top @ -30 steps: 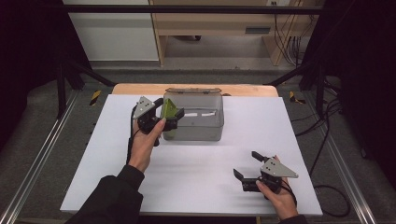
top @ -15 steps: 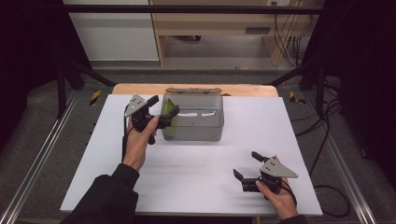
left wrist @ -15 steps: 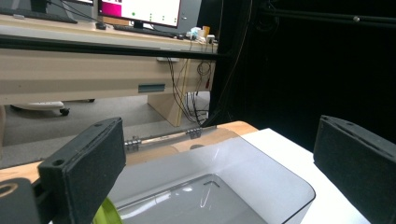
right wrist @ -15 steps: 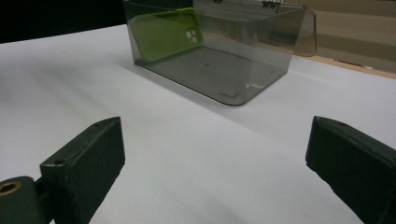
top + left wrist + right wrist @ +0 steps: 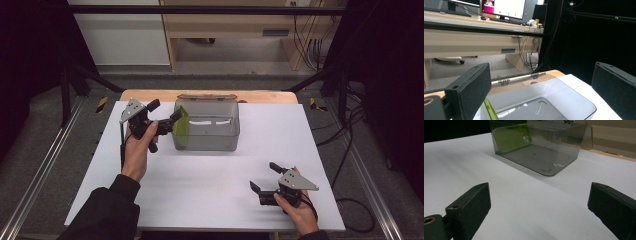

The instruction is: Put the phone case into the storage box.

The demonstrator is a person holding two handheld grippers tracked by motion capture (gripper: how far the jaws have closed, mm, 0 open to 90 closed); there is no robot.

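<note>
We are seeing a white table [image 5: 210,200] filling the lower middle of the high view, a wooden desk [image 5: 235,25] sitting at the top centre, and cables [image 5: 305,30] hanging at the upper right; in the left gripper view a monitor [image 5: 502,7] is glowing at the upper left

Bare white table [image 5: 200,195] lies open before the clear box [image 5: 210,132]; its walls and raised lid [image 5: 206,97] block side entry.
</note>
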